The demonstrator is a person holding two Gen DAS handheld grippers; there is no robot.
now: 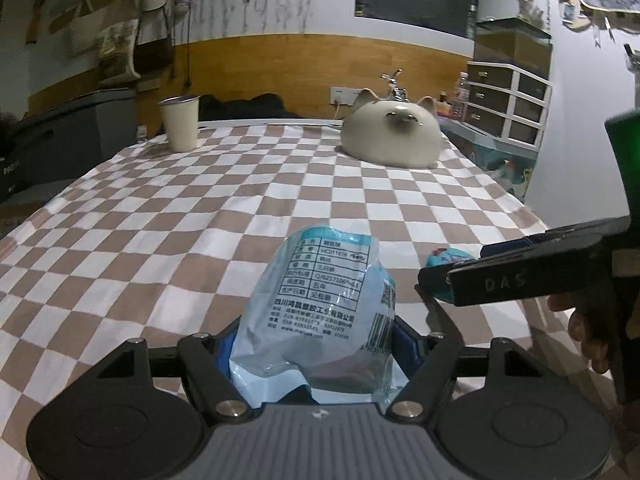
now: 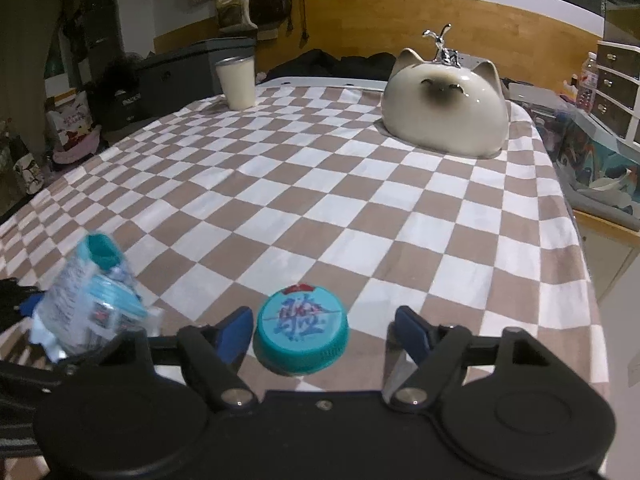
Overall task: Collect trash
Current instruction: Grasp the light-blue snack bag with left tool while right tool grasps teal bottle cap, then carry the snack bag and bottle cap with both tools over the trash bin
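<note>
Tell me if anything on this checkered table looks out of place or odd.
Two bits of litter stand out on the checkered tablecloth: a crumpled light-blue plastic packet, standing between the left tool's fingers, and a loose teal bottle cap between the right tool's open fingers. The cup stands upright; nothing spilled.

Room dim; both views cool, bluish cast, visible noise in dark areas. Light source not in frame. Small glare spots on glossy cat-shaped ceramic [image 2: 444, 108], also [image 1: 394, 134]. Soft shadow under teal cap [image 2: 301, 334] on checkered cloth [image 2: 320, 200]. Motion blur on plastic packet [image 2: 86, 300] in right wrist view; print on same packet [image 1: 320, 312] readable in left wrist view. Strong fisheye bowing: wood wall panel [image 2: 400, 20] curves, corners vignetted black. Far shelves and wall clutter soft.
</note>
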